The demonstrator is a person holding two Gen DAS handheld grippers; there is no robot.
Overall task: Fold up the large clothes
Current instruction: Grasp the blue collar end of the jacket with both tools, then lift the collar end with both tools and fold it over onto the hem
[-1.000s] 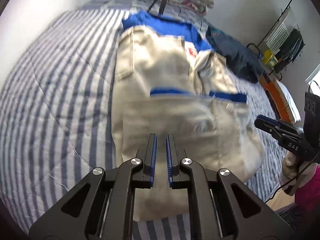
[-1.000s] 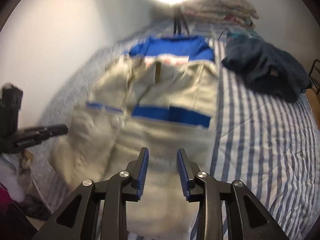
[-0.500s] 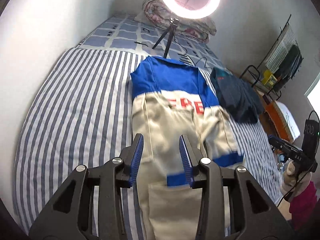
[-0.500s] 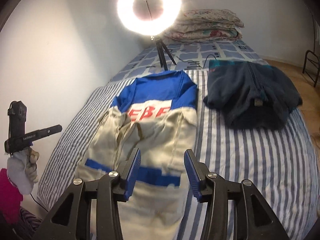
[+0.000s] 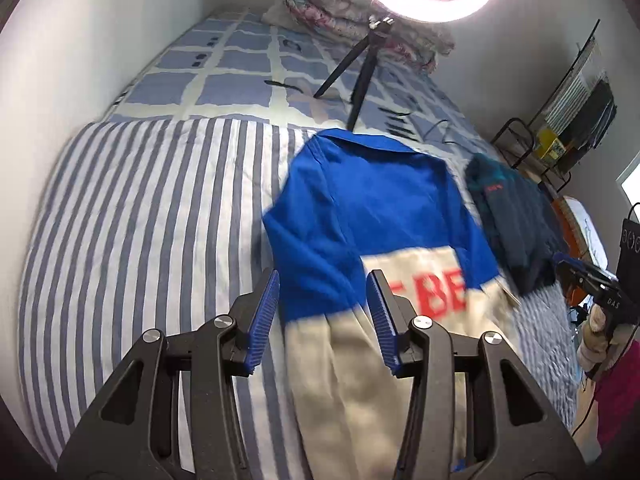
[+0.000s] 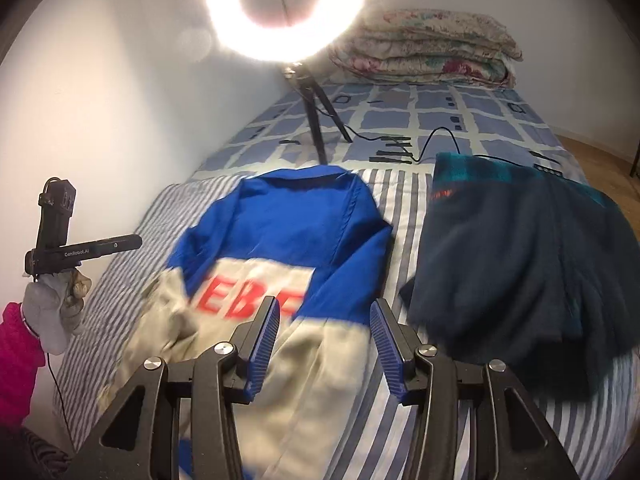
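Observation:
A blue and cream jacket [image 5: 372, 216] with red letters lies flat on the striped bed, its blue top toward the far end; it also shows in the right wrist view [image 6: 288, 240]. My left gripper [image 5: 324, 308] is open and empty, held above the jacket's left side where blue meets cream. My right gripper [image 6: 324, 332] is open and empty above the jacket's right side, over its cream part. Each gripper shows at the edge of the other's view, the right gripper [image 5: 588, 284] at the right edge and the left gripper [image 6: 80, 252] at the left edge.
A dark teal garment [image 6: 520, 264] lies right of the jacket. A ring light on a tripod [image 6: 286, 4] stands on the bed beyond the jacket, with a cable [image 6: 432, 140]. Folded quilts [image 6: 428, 48] are stacked at the headboard. A wall runs along the left; a rack [image 5: 572, 120] stands at right.
Both grippers have opened wide and moved up along the jacket toward its blue top. The jacket has gone from a bunched, folded-over shape to lying spread lengthwise.

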